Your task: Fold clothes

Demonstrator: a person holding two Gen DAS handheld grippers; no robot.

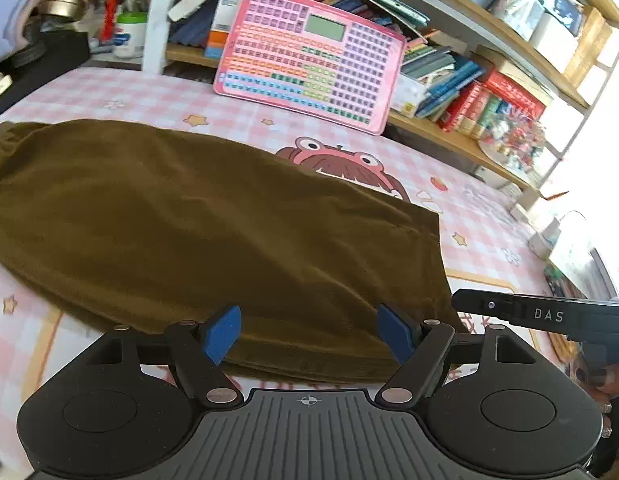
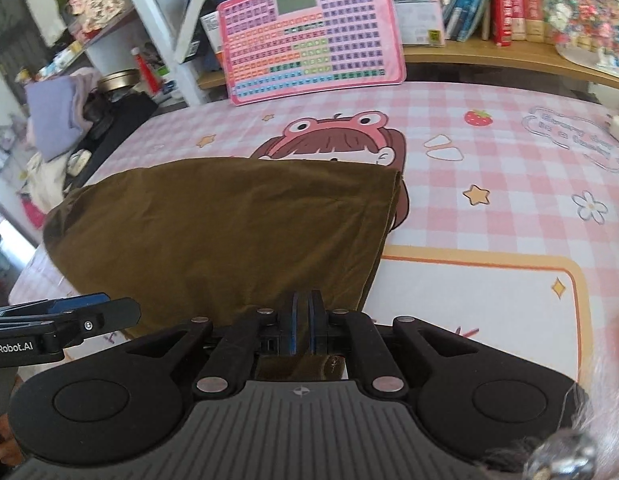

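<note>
An olive-brown garment (image 1: 197,232) lies folded flat on the pink checked table cover (image 1: 481,216), stretching from the left to the near middle. My left gripper (image 1: 309,332) is open, its blue pads (image 1: 223,334) spread just above the garment's near edge with nothing between them. In the right wrist view the same garment (image 2: 237,232) fills the middle. My right gripper (image 2: 303,320) is shut on the garment's near edge, and cloth shows behind the closed pads. The right gripper's side (image 1: 541,314) shows at the right of the left wrist view.
A pink keyboard-like toy board (image 2: 309,32) leans against wooden shelves (image 1: 469,140) packed with books at the back. A folded lilac cloth (image 2: 53,120) and clutter sit at the far left. A person's hand (image 1: 597,376) holds the right gripper. The left gripper (image 2: 65,320) shows at the left edge.
</note>
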